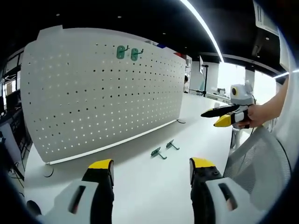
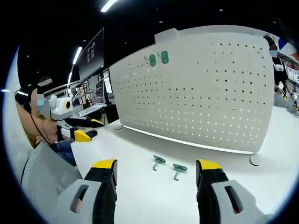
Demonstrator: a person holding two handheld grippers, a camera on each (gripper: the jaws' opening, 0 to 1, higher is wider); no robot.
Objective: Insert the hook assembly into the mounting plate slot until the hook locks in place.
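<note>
**Two hooks mounted, two waiting on the table**

Standing upright across the white table (image 1: pixel 154 186): a large perforated mounting plate (image 1: pixel 103 98), propped so its holes face the work. High on it, two green hooks (image 1: pixel 128 52) already hung side by side. Lying loose near its foot, two more green hooks (image 2: pixel 168 165), close together, within easy reach. Left gripper (image 1: pixel 148 175) spread wide, empty, hovering well short of them; right gripper (image 2: pixel 156 173) likewise open and empty, aimed at the pair. Beyond: dim office, ceiling light strips (image 1: pixel 205 28).
</note>
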